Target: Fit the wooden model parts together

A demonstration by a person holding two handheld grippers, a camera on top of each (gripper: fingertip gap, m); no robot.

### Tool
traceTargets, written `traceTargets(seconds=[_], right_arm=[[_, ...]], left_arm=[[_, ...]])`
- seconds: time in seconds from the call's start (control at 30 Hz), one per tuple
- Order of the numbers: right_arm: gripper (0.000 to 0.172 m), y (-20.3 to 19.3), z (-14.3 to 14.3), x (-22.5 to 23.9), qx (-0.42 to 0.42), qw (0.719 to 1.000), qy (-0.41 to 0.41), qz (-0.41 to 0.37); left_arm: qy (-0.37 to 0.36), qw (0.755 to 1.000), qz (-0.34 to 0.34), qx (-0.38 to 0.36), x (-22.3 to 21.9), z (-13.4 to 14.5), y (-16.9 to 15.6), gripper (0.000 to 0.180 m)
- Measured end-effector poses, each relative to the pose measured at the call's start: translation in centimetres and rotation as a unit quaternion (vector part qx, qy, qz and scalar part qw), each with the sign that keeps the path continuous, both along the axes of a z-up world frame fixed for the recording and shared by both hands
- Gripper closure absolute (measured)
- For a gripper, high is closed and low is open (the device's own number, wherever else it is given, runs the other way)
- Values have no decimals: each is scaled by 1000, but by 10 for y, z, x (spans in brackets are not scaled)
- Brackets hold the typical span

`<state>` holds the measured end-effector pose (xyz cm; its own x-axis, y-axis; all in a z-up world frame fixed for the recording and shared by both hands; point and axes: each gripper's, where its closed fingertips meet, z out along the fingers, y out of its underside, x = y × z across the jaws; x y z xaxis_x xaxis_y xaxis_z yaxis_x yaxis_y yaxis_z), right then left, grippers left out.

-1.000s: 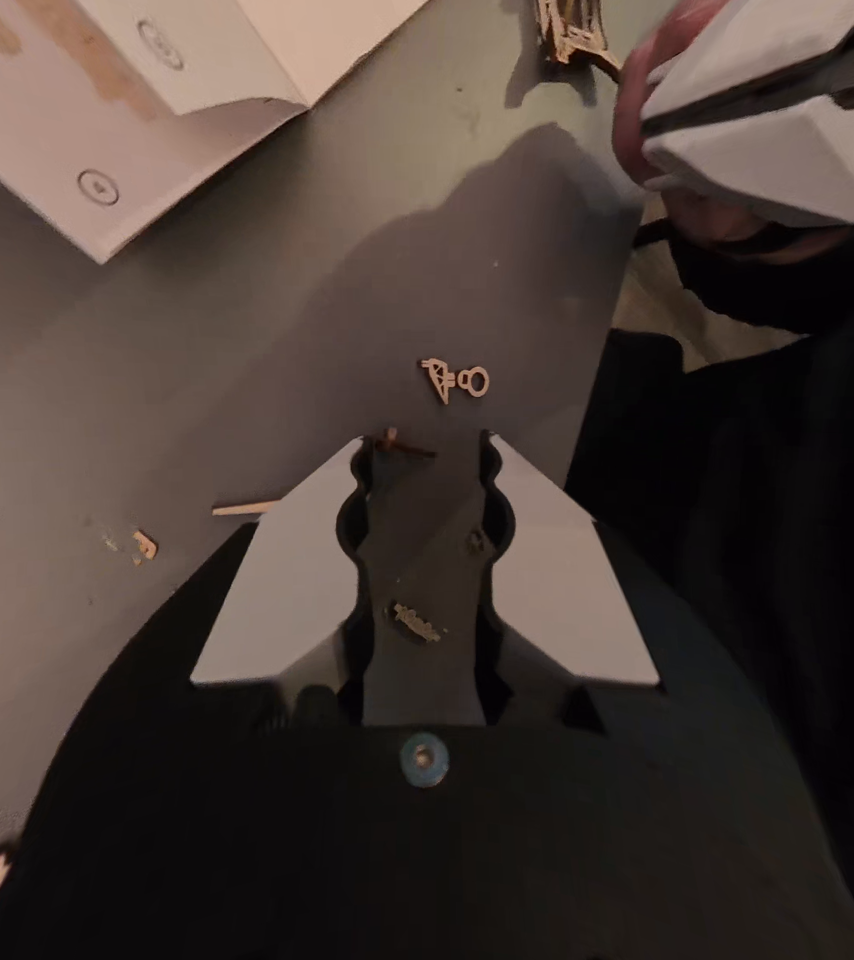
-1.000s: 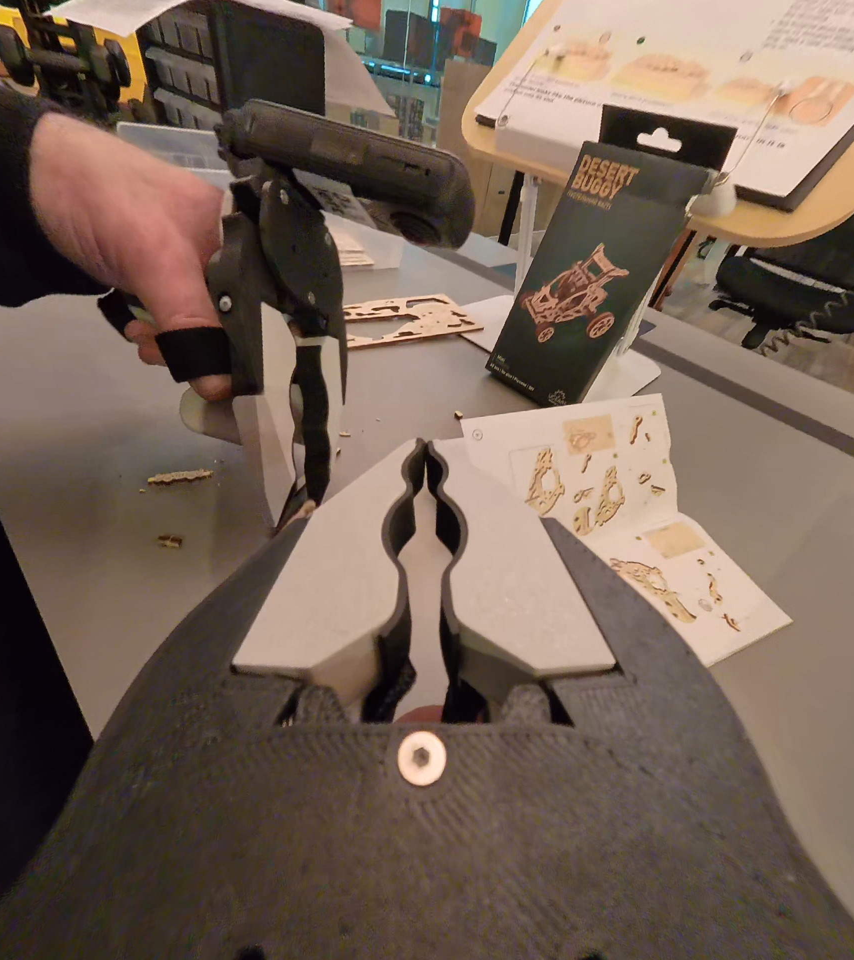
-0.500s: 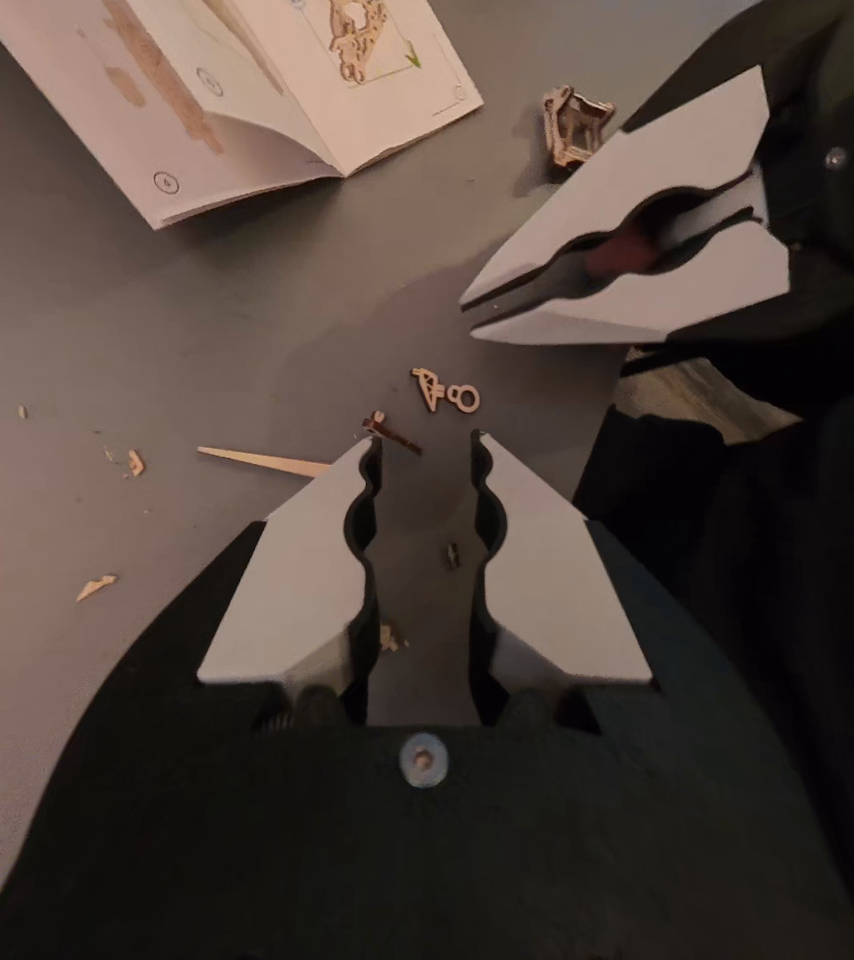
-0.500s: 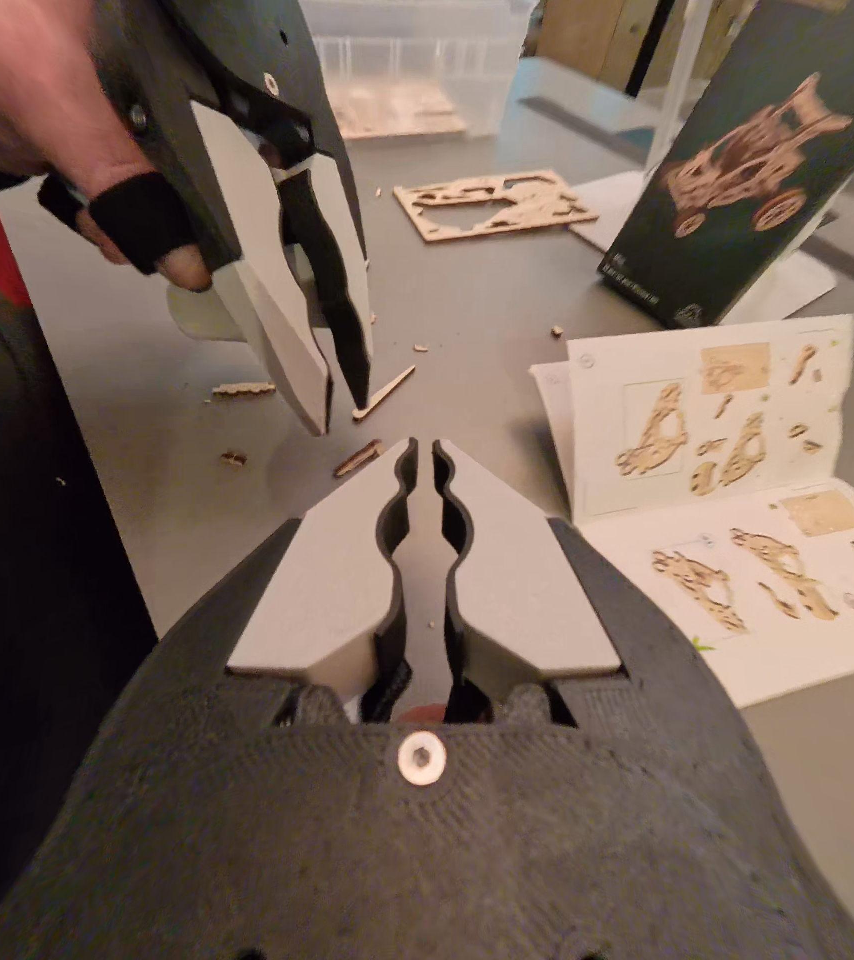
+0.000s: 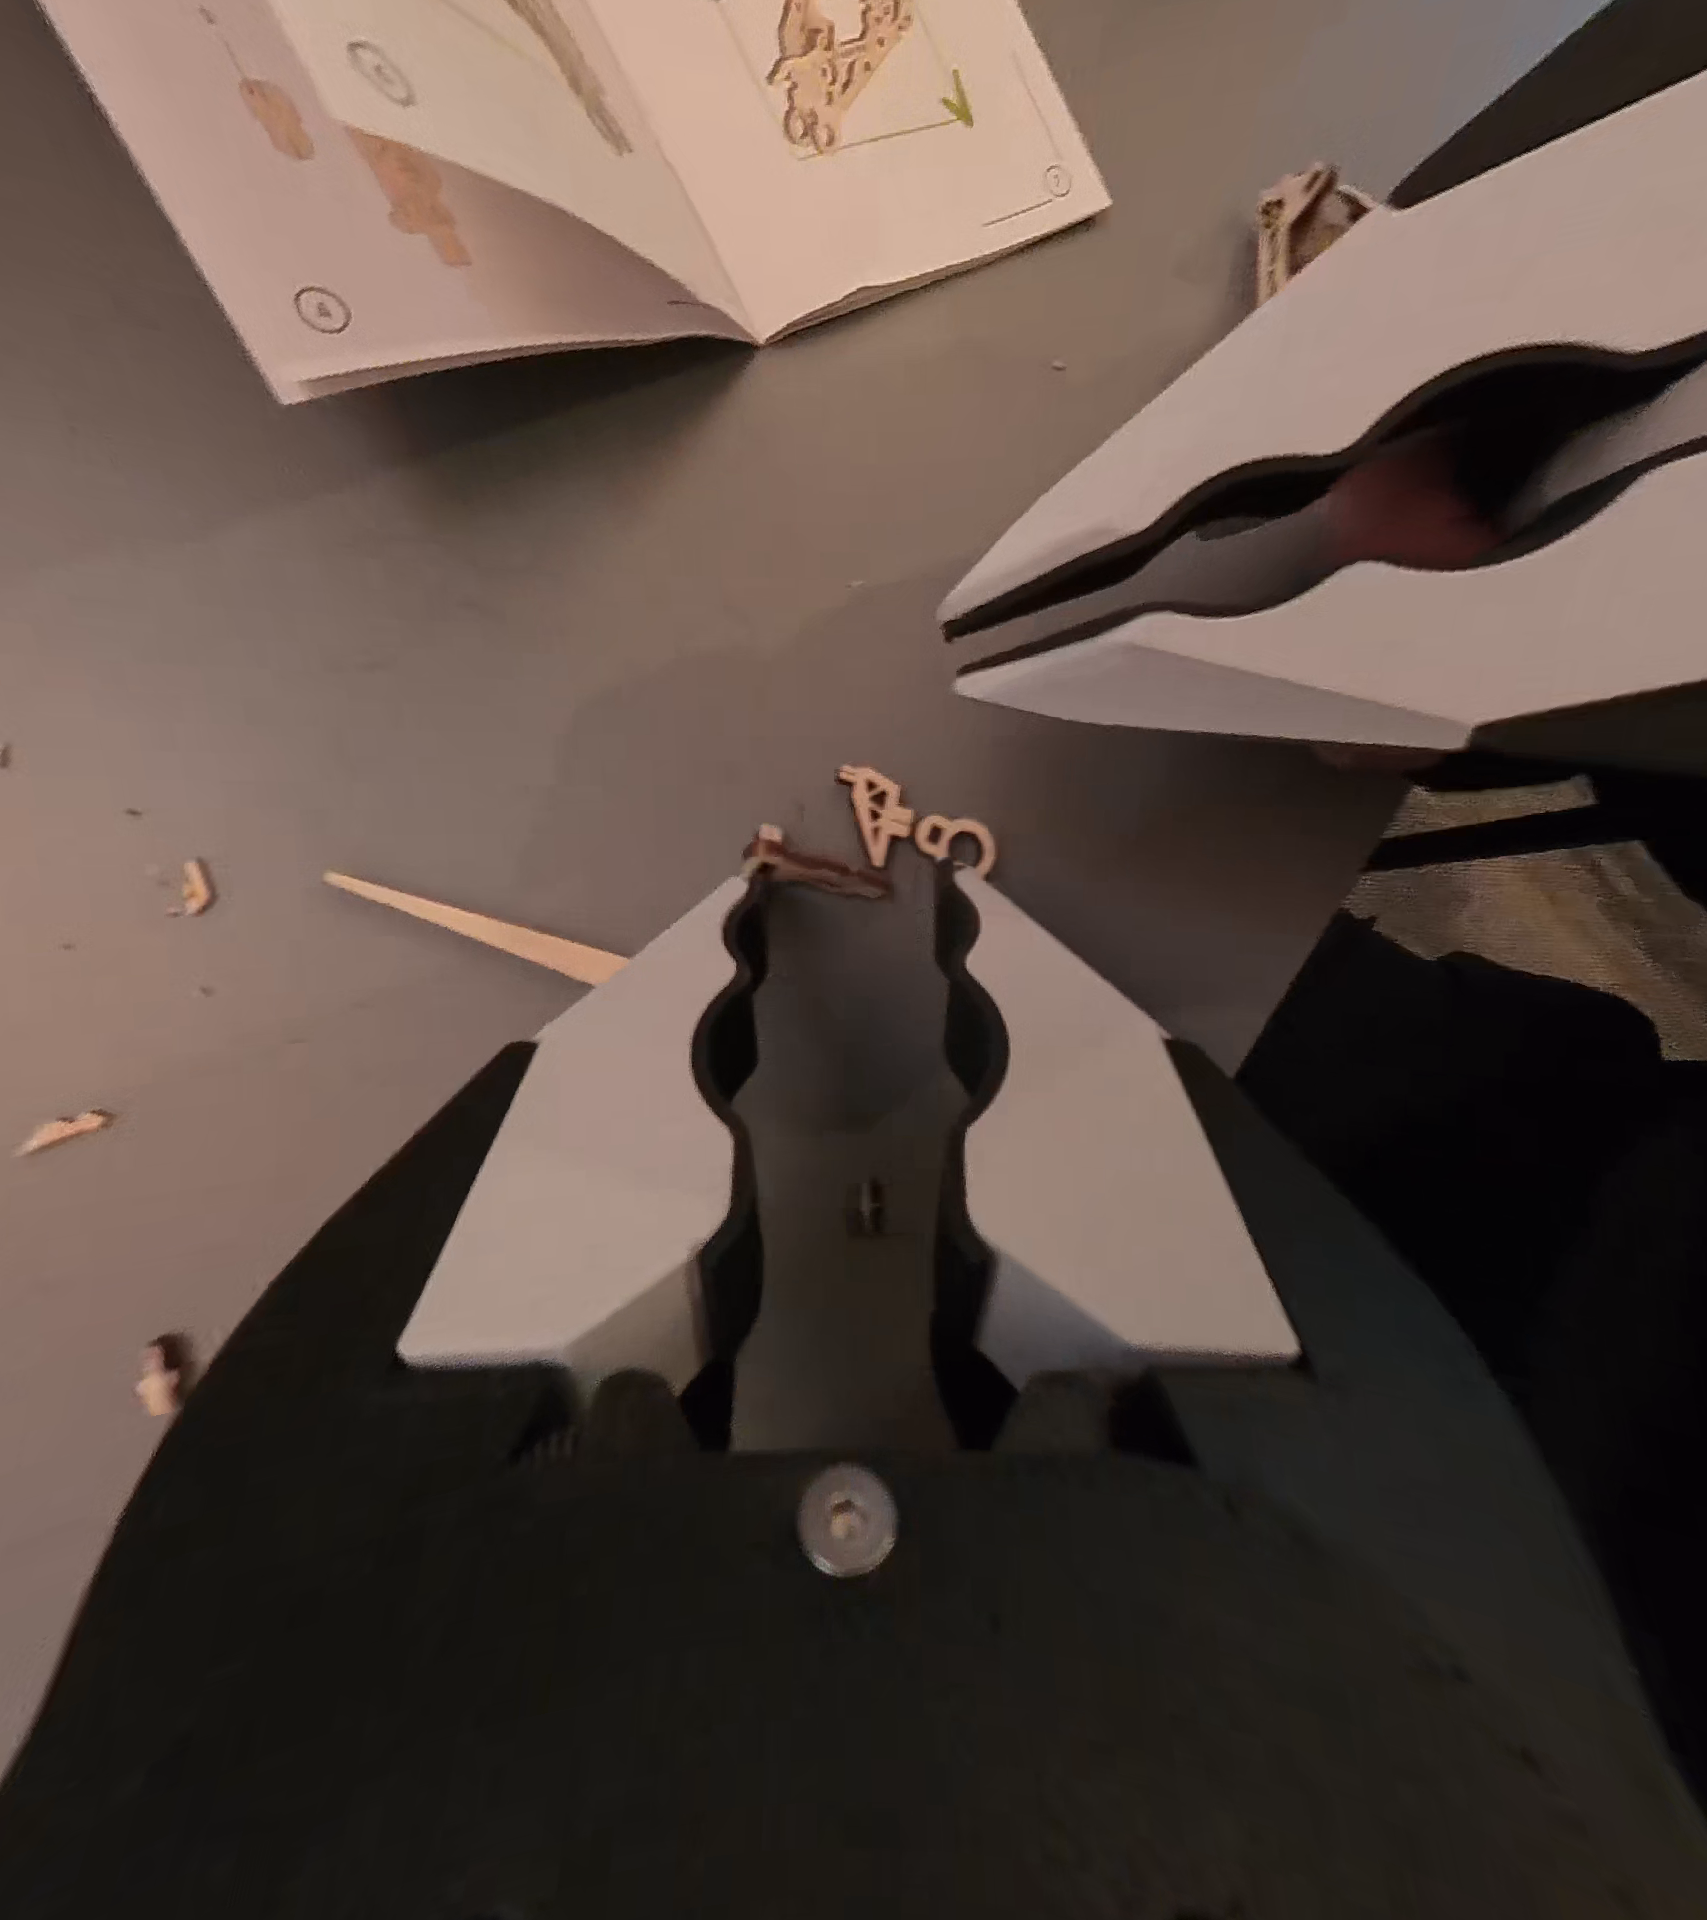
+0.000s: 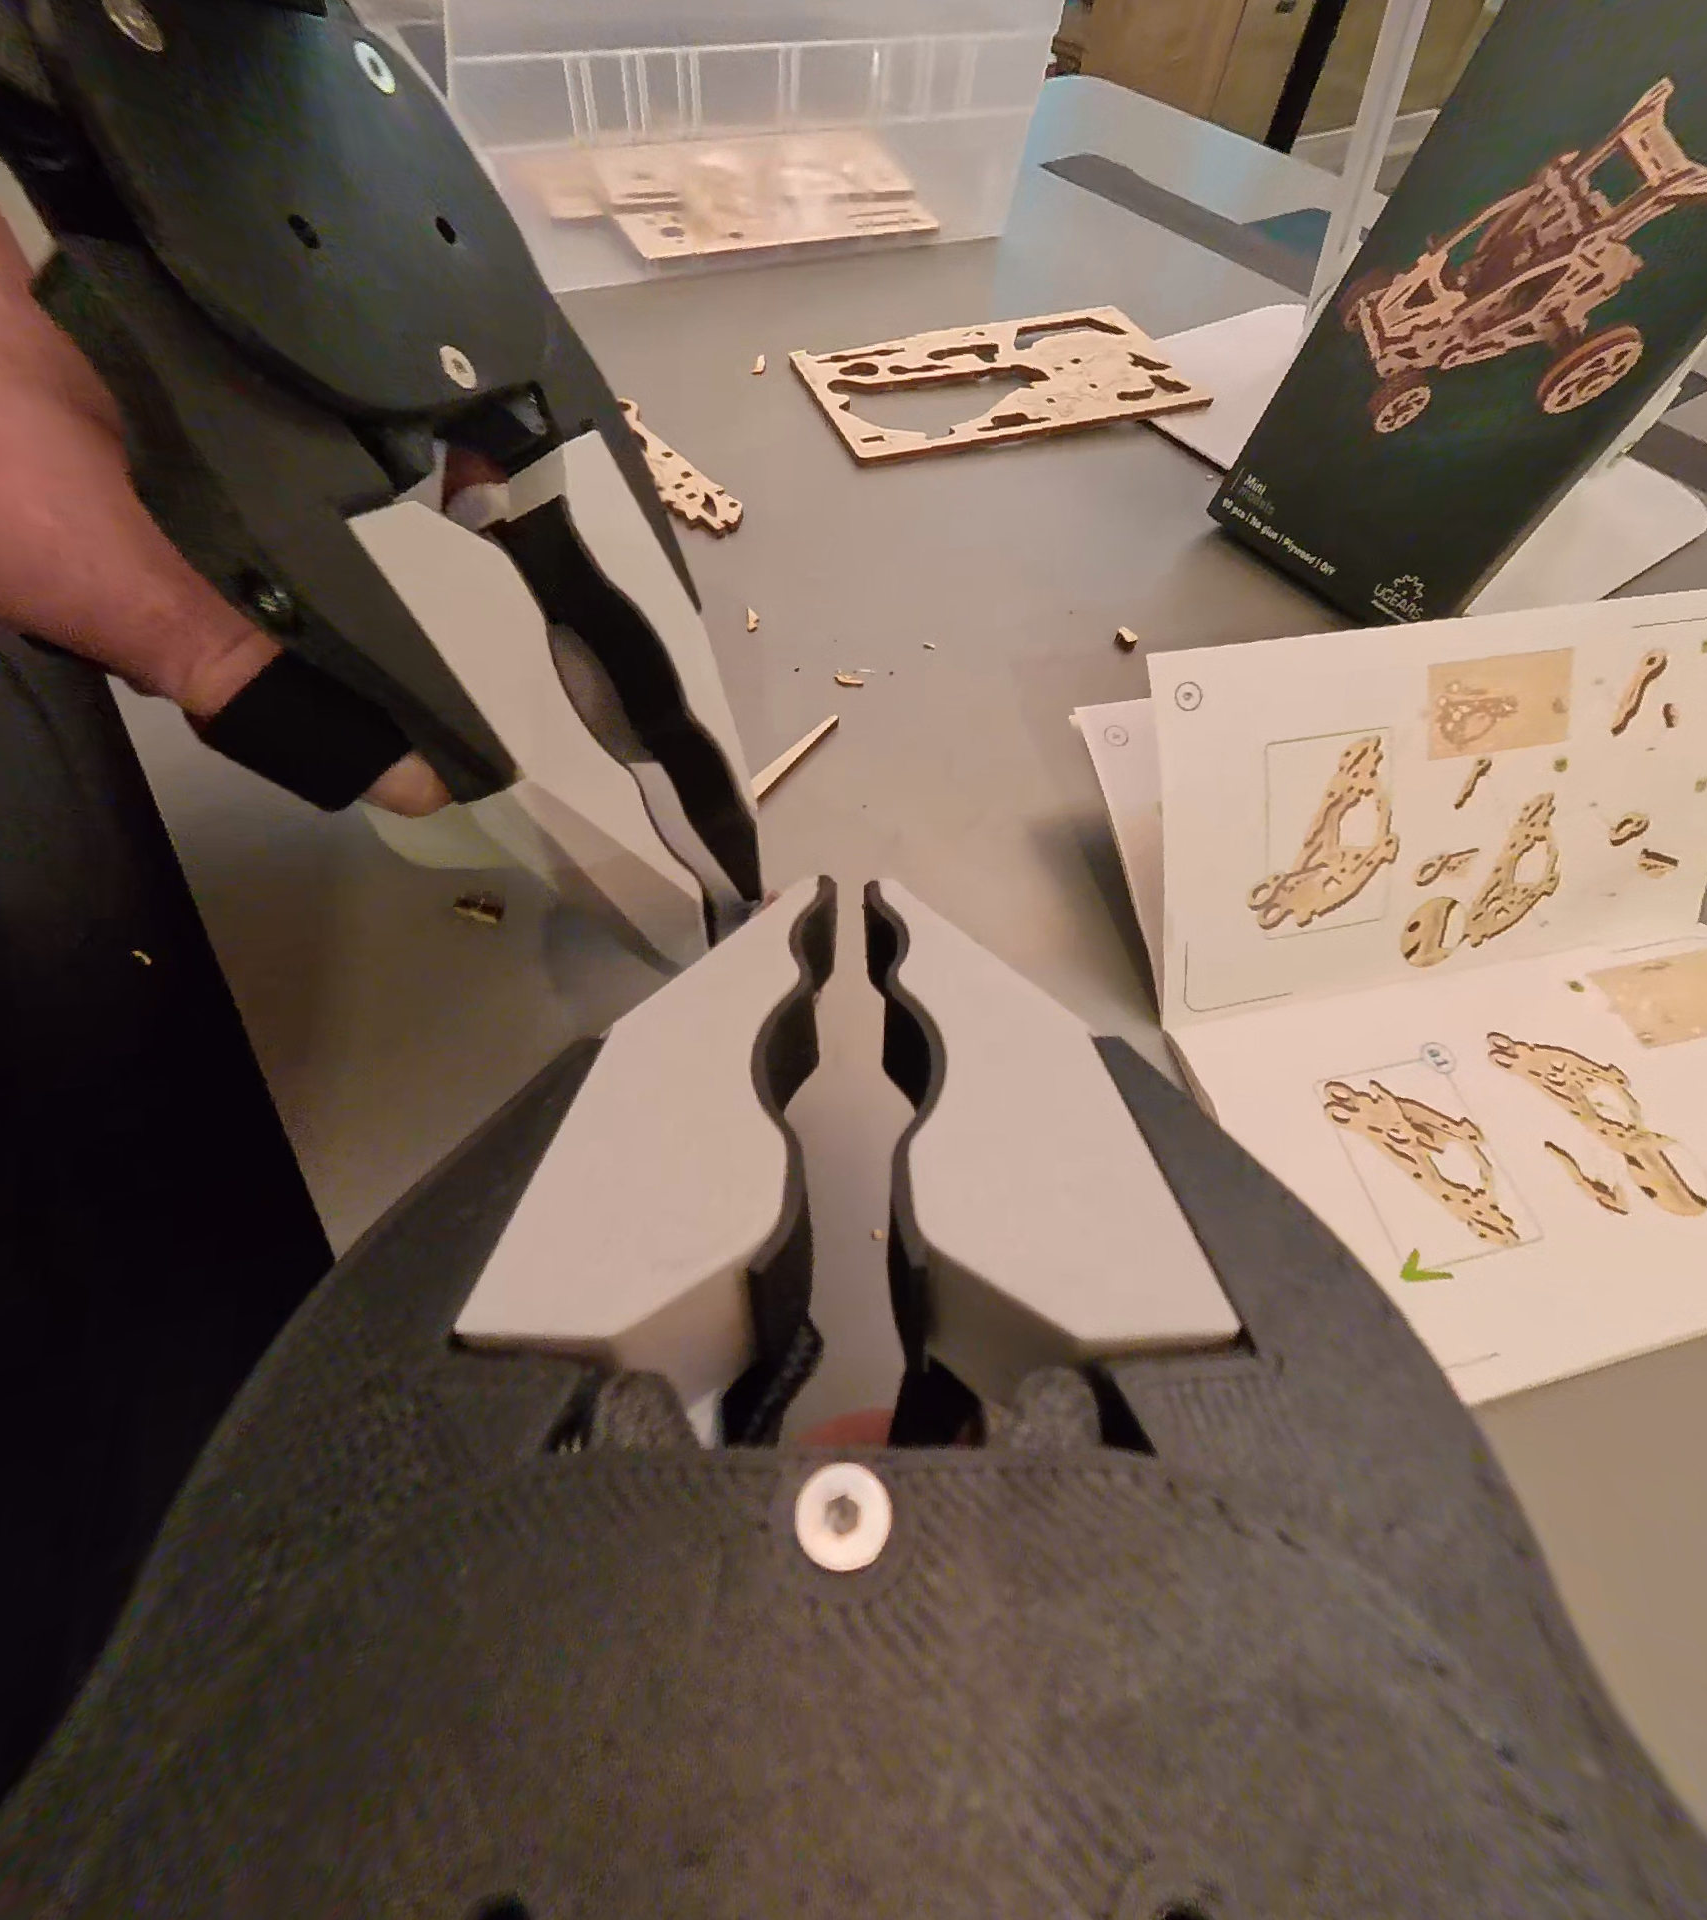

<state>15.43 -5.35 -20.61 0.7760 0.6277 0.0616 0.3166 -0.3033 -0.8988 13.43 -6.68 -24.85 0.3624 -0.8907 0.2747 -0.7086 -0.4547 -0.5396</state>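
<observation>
In the left wrist view my left gripper (image 5: 854, 888) is open, low over the grey table (image 5: 413, 623). A slim dark wooden piece (image 5: 818, 871) lies on the table at its left fingertip, not gripped. A pale triangular piece (image 5: 878, 816) and a ring-shaped piece (image 5: 955, 844) lie just beyond the tips. My right gripper (image 5: 963, 636) comes in from the upper right, shut, with nothing visible between its tips. In the right wrist view the right gripper (image 6: 849, 896) is shut, and the left gripper (image 6: 729, 899) points down at the table just left of it.
An open instruction booklet (image 6: 1451, 935) lies to the right. A punched wooden sheet (image 6: 994, 384), a dark model box (image 6: 1514, 343) and a clear bin (image 6: 745, 135) stand farther back. A wooden stick (image 5: 475, 925), scraps and a small wooden assembly (image 5: 1306, 218) lie about. The wooden stick (image 5: 475, 925) is about 5 cm from my left fingertips. Seen from the right wrist view (image 6: 783, 755) as well.
The left jaws have narrowed a little and moved up to the small pieces. The right gripper has come down and closer to the left one, staying shut.
</observation>
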Motion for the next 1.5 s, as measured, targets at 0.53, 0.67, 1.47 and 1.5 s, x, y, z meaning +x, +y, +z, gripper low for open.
traceTargets(seconds=[0.53,0.67,1.47,1.5], right_arm=[[169,-7,7,7,6,1000,24,-6],[169,-6,7,8,7,1000,25,-7],[163,3,83,1,-71,886,451,76],[165,3,83,0,-72,883,456,79]], left_arm=[[19,999,-15,44,-3,-6,2,163],[30,997,-21,65,-2,-7,4,178],[-403,874,-13,-272,18,119,2,179],[-403,873,-14,-274,18,119,1,180]])
